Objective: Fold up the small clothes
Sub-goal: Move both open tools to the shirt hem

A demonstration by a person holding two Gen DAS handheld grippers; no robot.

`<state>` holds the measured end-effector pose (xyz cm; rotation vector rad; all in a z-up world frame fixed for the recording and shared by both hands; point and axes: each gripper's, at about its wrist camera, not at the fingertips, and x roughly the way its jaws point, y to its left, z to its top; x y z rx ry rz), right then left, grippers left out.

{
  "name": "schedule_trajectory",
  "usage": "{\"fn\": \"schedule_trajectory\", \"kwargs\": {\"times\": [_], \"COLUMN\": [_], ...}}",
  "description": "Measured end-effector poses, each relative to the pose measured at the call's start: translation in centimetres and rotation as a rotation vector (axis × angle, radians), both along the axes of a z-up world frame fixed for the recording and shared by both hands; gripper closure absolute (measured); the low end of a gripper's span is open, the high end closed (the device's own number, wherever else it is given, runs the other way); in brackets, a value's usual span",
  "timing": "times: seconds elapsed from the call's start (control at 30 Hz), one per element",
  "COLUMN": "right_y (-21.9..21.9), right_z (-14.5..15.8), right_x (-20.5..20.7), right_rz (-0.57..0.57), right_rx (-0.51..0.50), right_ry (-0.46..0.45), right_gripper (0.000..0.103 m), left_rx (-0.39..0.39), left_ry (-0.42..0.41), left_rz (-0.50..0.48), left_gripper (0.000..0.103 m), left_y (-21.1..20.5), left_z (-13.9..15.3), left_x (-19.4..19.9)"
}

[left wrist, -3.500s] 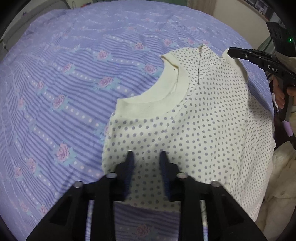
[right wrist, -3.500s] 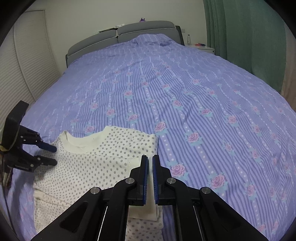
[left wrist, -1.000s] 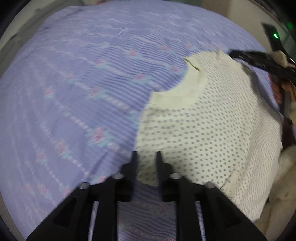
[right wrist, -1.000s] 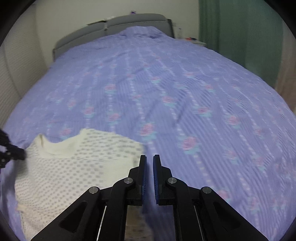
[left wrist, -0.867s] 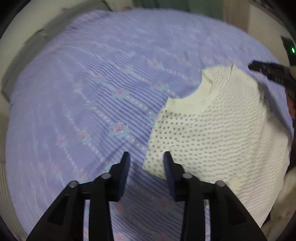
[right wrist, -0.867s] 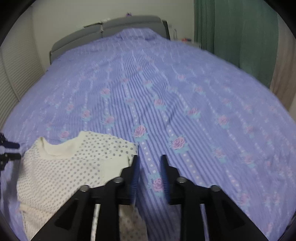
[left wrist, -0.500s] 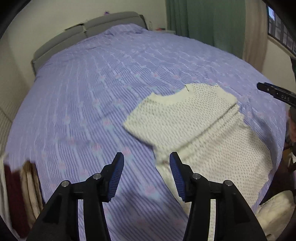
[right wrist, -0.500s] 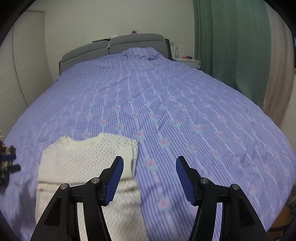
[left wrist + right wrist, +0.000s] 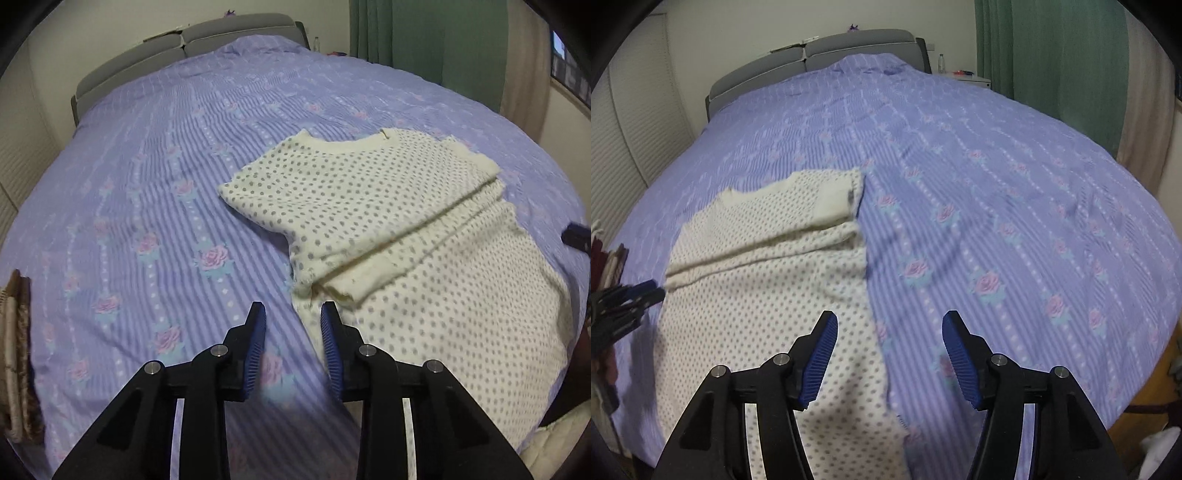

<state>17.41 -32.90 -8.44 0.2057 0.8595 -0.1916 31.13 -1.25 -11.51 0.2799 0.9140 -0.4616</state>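
A cream top with grey dots lies flat on the purple bedspread, neck toward the headboard, both sleeves folded in across its chest. My left gripper is open and empty, just over the top's left edge near the folded sleeve. In the right wrist view the top lies at the left. My right gripper is wide open and empty, above the top's right edge. The left gripper's tips show at the top's left side.
The grey headboard is at the far end. Green curtains hang on the right. A nightstand with small items stands beside the bed. Folded fabrics lie at the bed's left edge.
Both grippers let go of the folded sleeves, opened and pulled back toward the top's lower part. The right gripper opened wide.
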Motion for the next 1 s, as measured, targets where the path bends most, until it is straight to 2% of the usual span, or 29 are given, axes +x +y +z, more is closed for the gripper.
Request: {"fn": "schedule_trajectory", "kwargs": {"times": [0.13, 0.2, 0.23, 0.27, 0.4, 0.6, 0.63, 0.7, 0.73, 0.77, 0.83, 0.9, 1.0], "right_y": [0.8, 0.8, 0.7, 0.6, -0.2, -1.4, -1.6, -1.8, -1.7, -1.7, -1.6, -1.8, -1.8], "right_z": [-0.2, -0.3, -0.3, -0.4, -0.7, -1.6, -1.7, -1.8, -1.7, -1.5, -1.2, -0.9, -0.9], "right_x": [0.2, 0.3, 0.4, 0.5, 0.4, -0.7, -1.1, -1.9, -2.3, -2.8, -3.6, -4.7, -6.1], "right_rz": [0.025, 0.029, 0.027, 0.024, 0.011, -0.010, -0.012, -0.012, -0.008, 0.003, 0.009, 0.019, 0.056], "right_rx": [-0.001, 0.003, 0.007, 0.013, 0.021, 0.018, 0.027, 0.037, 0.043, 0.049, 0.048, 0.068, 0.110], "right_ry": [0.003, 0.006, 0.007, 0.011, 0.017, 0.050, 0.054, 0.056, 0.054, 0.048, 0.032, 0.024, 0.028], "right_gripper": [0.043, 0.043, 0.043, 0.043, 0.043, 0.043, 0.043, 0.043, 0.043, 0.043, 0.043, 0.043, 0.043], "left_rx": [-0.024, -0.069, -0.080, -0.078, 0.011, -0.034, -0.035, -0.003, 0.007, -0.006, -0.021, -0.003, -0.003], "left_ry": [-0.021, 0.005, 0.015, 0.009, -0.085, -0.040, -0.048, -0.090, -0.123, -0.151, -0.164, -0.154, -0.113], "left_rz": [0.046, 0.071, 0.078, 0.086, 0.121, 0.176, 0.179, 0.211, 0.237, 0.252, 0.249, 0.233, 0.199], "left_gripper": [0.072, 0.079, 0.090, 0.093, 0.094, 0.093, 0.091, 0.070, 0.047, 0.040, 0.040, 0.040, 0.040], "left_y": [-0.3, -0.2, -0.2, -0.3, -0.8, -0.2, -0.3, -0.1, 0.2, 0.7, 1.4, 2.1, 2.1], "left_z": [0.1, -0.1, -0.2, -0.2, 0.0, 0.1, 0.6, 2.0, 2.9, 3.8, 4.9, 5.4, 5.0], "left_x": [1.0, 1.3, 1.2, 0.9, -1.0, -0.5, -0.9, -2.5, -3.6, -5.0, -7.3, -10.4, -14.2]}}
